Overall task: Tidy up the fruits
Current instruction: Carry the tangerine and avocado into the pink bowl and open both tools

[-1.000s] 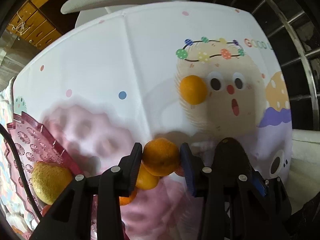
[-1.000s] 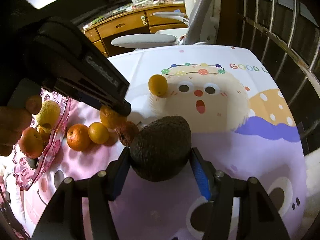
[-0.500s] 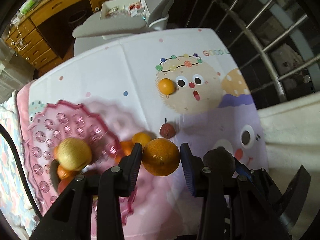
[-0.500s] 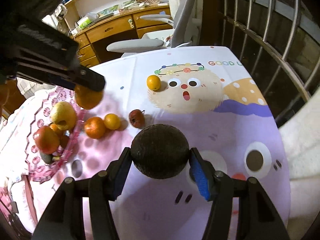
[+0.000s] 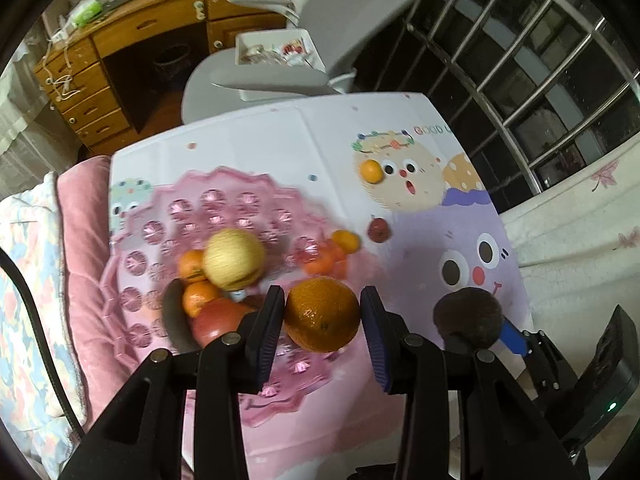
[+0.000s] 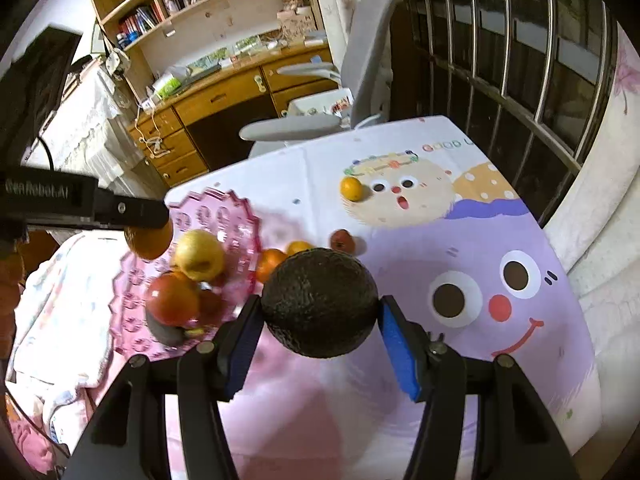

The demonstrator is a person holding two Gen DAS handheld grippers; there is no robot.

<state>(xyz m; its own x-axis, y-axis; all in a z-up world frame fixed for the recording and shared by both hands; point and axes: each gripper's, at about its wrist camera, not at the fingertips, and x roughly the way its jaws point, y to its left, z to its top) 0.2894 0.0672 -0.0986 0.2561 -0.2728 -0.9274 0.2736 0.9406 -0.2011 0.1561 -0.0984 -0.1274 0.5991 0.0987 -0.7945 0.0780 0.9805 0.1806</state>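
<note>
While both lifted higher, left tongs (image 5: 322, 320) grip orange (image 5: 322, 319); right tongs (image 6: 320, 310) grip avocado (image 6: 320, 302).

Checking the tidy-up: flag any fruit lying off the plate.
Four lie loose on the cloth: two small oranges beside the pink plate, a small red fruit further right, and a lone orange on the printed face.
</note>
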